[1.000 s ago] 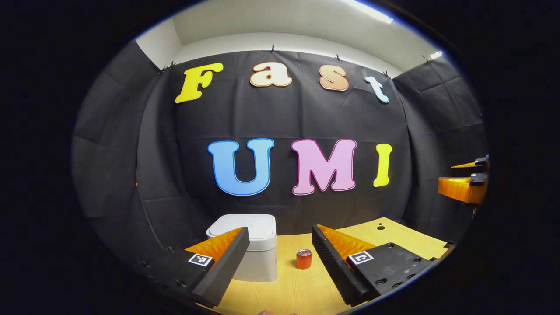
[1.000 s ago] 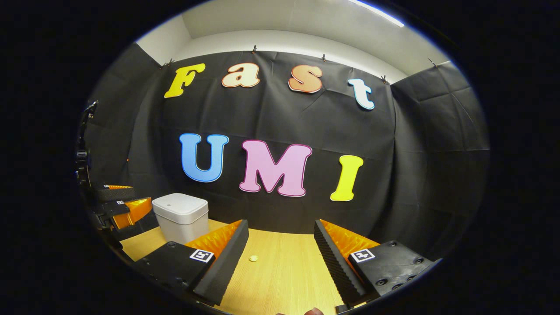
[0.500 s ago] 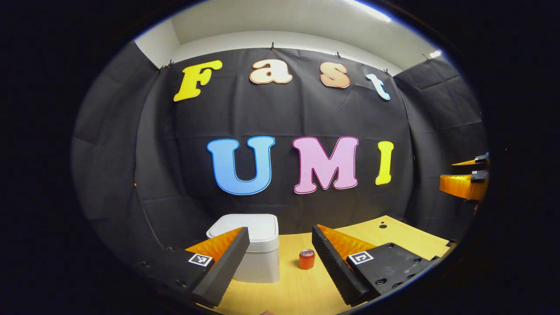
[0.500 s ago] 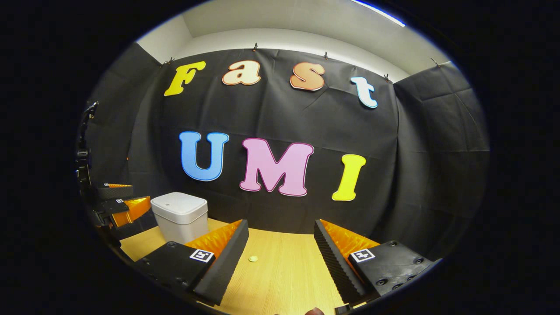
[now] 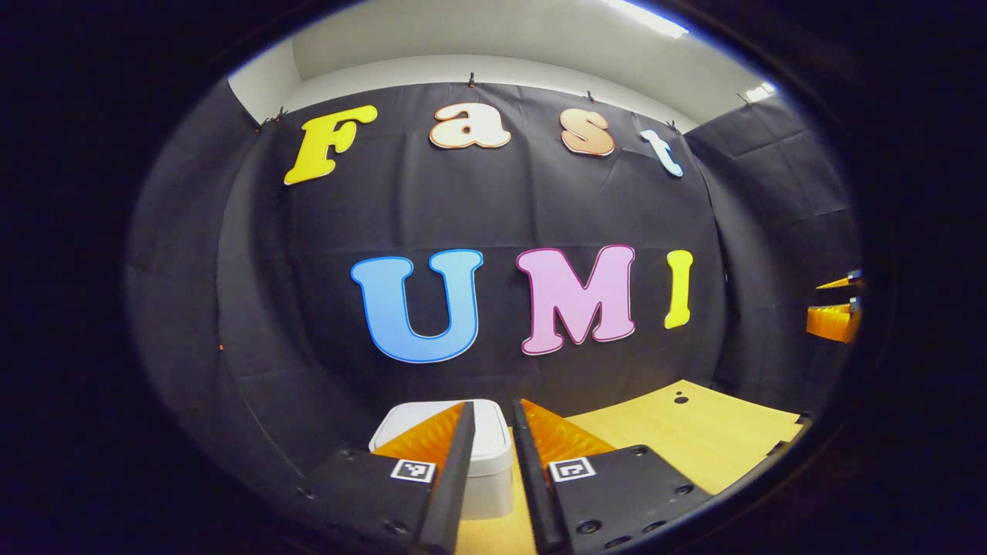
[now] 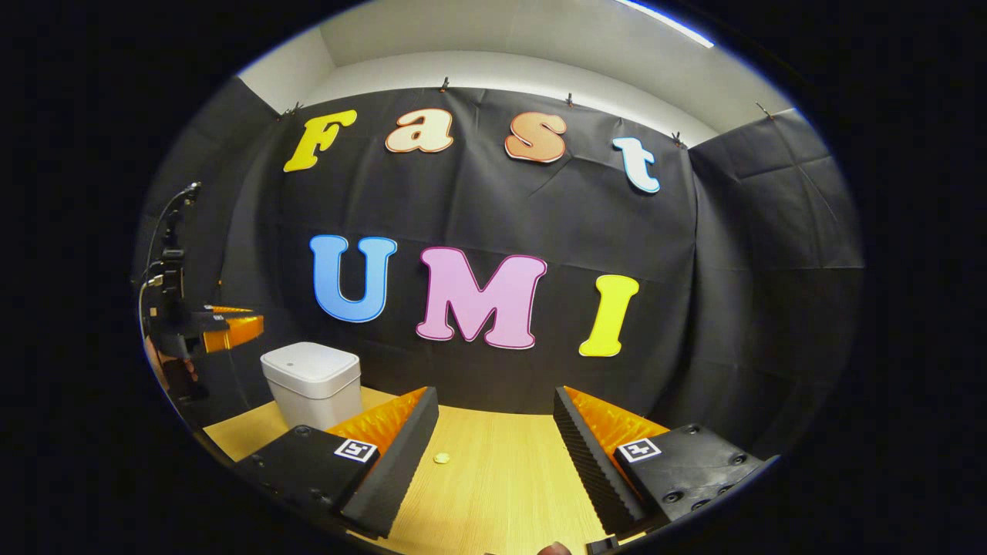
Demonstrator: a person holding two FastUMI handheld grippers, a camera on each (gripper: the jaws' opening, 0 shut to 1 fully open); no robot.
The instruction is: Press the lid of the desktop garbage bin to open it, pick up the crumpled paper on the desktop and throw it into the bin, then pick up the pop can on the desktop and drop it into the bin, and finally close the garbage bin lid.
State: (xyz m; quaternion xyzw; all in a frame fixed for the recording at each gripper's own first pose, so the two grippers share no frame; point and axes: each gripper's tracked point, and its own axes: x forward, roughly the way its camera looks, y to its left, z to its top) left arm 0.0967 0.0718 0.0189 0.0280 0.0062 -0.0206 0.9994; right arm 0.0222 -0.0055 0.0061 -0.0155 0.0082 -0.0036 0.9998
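Left gripper [image 5: 490,462]: fingers drawn in close, only a narrow slit btwn them, nothing held. Sits above and in front of the bin; in the left gripper view the fingers overlap the lid, contact can't be told. In the right gripper view it shows far left [image 6: 231,330], raised above bin level, w/ a hand [image 6: 166,370] below it.

Right gripper [image 6: 493,455]: fingers spread wide, nothing btwn them, over bare tabletop. Its finger ends show at the right edge of the left gripper view [image 5: 837,312].

Bin: small white squarish plastic desktop garbage bin w/ rounded corners [image 6: 312,381], upright on the table near the black cloth wall. Lid [image 6: 311,361] flat and down, i.e. closed. In the left gripper view [image 5: 486,478] it is straight ahead, partly hidden by the fingers.

Paper: small pale yellowish crumpled scrap [image 6: 441,458] on the tabletop btwn the right gripper's fingers in the right gripper view, farther off, well apart from the bin.

Table: light wood-grain tabletop [image 6: 501,478]; two small dark holes toward its far right corner [image 5: 677,397] in the left gripper view.

Other: black mount w/ cable [image 6: 171,262] rising above the left gripper in the right gripper view.
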